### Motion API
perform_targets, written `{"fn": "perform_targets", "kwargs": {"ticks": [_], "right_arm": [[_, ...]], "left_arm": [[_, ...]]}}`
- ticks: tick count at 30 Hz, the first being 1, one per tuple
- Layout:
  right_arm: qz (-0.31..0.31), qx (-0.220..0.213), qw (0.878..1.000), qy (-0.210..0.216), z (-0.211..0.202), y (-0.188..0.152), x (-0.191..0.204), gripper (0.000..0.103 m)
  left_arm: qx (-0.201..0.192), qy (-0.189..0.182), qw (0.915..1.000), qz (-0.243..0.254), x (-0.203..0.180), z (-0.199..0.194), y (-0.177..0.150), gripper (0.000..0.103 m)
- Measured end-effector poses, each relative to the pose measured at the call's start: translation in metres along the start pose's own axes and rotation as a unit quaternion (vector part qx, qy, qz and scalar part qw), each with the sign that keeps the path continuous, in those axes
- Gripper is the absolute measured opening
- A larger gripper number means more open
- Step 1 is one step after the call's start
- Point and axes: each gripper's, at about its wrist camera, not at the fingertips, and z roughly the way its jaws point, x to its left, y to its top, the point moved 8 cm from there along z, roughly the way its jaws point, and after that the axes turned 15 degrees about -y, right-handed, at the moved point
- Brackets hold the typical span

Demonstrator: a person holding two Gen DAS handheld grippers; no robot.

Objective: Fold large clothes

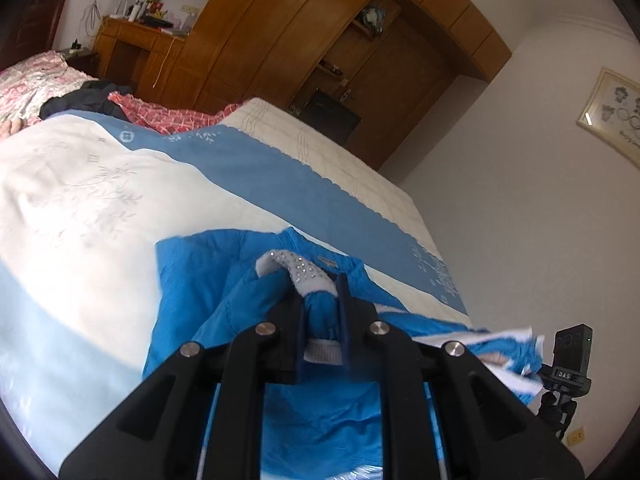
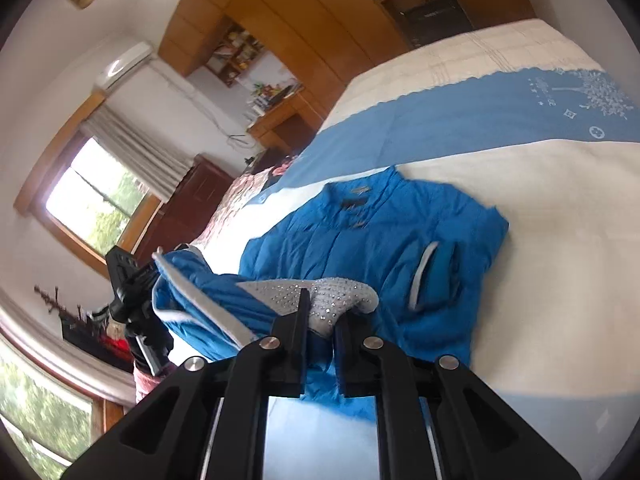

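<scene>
The left tool (image 1: pixel 320 312) is clenched on a bunched fold of the blue jacket (image 1: pixel 224 280), with a grey, rhinestone-studded trim (image 1: pixel 298 268) lying just past its fingertips. The right tool (image 2: pixel 320 316) is likewise clenched on the jacket (image 2: pixel 360 236), gripping at a matching grey studded trim (image 2: pixel 340 296). The jacket's body lies spread on the bed (image 2: pixel 540 216), on a white and blue bedspread (image 1: pixel 100 200), while the gripped parts are raised above it. A small black camera on a tripod (image 1: pixel 570 356) stands beside the bed. A wooden wardrobe (image 1: pixel 280 32) lines the far wall.
</scene>
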Motion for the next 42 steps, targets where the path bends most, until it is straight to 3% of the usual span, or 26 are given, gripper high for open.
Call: {"fn": "perform_targets", "kwargs": {"ticks": [8, 15, 21, 24, 25, 26, 27, 30, 34, 37, 39, 41, 42], "right_arm": [[0.049, 0.033, 0.998, -0.003, 0.064, 0.042, -0.041, 0.010], [0.069, 0.066, 0.995, -0.028, 0.119, 0.052, -0.080, 0.012], [0.076, 0.060, 0.995, 0.003, 0.117, 0.052, -0.088, 0.022], [0.076, 0.062, 0.995, 0.029, 0.103, 0.045, -0.087, 0.031], [0.071, 0.056, 0.995, 0.030, 0.098, 0.044, -0.085, 0.046], [0.060, 0.042, 0.997, 0.020, 0.089, 0.043, -0.084, 0.069], [0.047, 0.025, 0.999, 0.006, 0.079, 0.042, -0.083, 0.073], [0.023, 0.016, 1.000, -0.011, 0.066, 0.032, -0.078, 0.071], [-0.001, 0.035, 0.997, -0.062, 0.078, 0.012, -0.075, 0.069], [-0.007, 0.063, 0.995, -0.074, 0.098, 0.001, -0.071, 0.054], [-0.022, 0.061, 0.992, -0.111, 0.106, -0.001, -0.069, 0.034], [-0.030, 0.049, 0.990, -0.129, 0.107, 0.003, -0.066, 0.018], [-0.030, 0.041, 0.990, -0.132, 0.103, 0.007, -0.065, 0.014]], "left_arm": [[0.040, 0.029, 0.9985, -0.023, 0.053, 0.086, 0.026, 0.013], [0.083, 0.079, 0.9922, -0.048, 0.110, 0.145, 0.024, 0.016], [0.096, 0.068, 0.9902, -0.076, 0.122, 0.146, 0.018, 0.021], [0.095, 0.046, 0.9902, -0.091, 0.114, 0.130, 0.018, 0.031], [0.091, 0.040, 0.9909, -0.090, 0.109, 0.123, 0.019, 0.043], [0.086, 0.040, 0.9921, -0.083, 0.102, 0.112, 0.017, 0.052], [0.081, 0.041, 0.9934, -0.070, 0.095, 0.101, 0.017, 0.053], [0.082, 0.076, 0.9935, -0.022, 0.085, 0.068, 0.006, 0.058], [0.112, 0.138, 0.9839, 0.019, 0.096, 0.055, -0.024, 0.061], [0.136, 0.152, 0.9785, 0.031, 0.104, 0.060, -0.049, 0.059], [0.133, 0.175, 0.9738, 0.058, 0.101, 0.063, -0.054, 0.049], [0.131, 0.190, 0.9699, 0.078, 0.095, 0.065, -0.055, 0.026], [0.125, 0.191, 0.9702, 0.080, 0.092, 0.064, -0.053, 0.022]]}}
